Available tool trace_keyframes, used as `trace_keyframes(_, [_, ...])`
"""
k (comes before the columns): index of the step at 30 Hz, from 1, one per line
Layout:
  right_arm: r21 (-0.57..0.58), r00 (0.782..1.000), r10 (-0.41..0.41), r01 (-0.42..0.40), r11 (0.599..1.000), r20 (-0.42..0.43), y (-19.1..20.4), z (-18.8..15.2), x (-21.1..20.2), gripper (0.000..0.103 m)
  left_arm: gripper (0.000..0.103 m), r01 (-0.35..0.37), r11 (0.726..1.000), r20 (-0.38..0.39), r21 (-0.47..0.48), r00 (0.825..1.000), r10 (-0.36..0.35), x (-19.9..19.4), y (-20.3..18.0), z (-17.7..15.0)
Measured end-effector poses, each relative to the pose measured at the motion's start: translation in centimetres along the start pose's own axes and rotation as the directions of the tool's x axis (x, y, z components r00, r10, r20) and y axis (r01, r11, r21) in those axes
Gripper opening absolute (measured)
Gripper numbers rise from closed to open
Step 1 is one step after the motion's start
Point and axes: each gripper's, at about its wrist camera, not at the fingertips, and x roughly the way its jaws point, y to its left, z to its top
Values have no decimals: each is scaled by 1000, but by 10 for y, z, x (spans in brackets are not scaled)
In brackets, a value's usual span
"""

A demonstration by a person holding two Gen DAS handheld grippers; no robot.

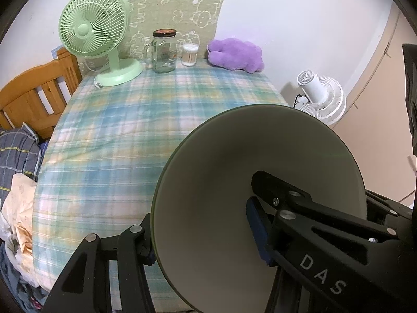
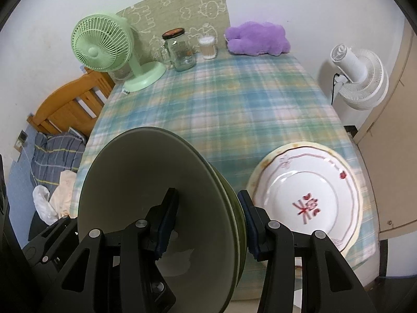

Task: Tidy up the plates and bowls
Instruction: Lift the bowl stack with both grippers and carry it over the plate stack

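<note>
My left gripper [image 1: 203, 234] is shut on the rim of a pale green bowl [image 1: 234, 172], held tilted on its side above the near edge of the plaid table [image 1: 135, 130]. My right gripper [image 2: 208, 221] is shut on green bowls [image 2: 146, 177], two or three nested together, also tilted on edge. A white plate with red markings [image 2: 305, 195] lies on a larger plate at the table's near right corner, just right of my right gripper.
At the back of the table stand a green desk fan [image 1: 91, 26], a glass jar mug [image 1: 163, 52], a cotton swab tub [image 1: 189, 54] and a purple plush [image 1: 235, 54]. A white floor fan [image 2: 357, 78] stands to the right. A wooden bed frame [image 1: 34, 96] and bedding lie left.
</note>
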Motion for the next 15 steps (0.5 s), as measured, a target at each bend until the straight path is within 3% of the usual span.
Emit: trace_keyframes(15, [-28, 1000, 13, -13, 1000, -16, -71, 12, -14, 50, 58, -12, 999, -6, -31, 1000, 12, 15, -69, 8])
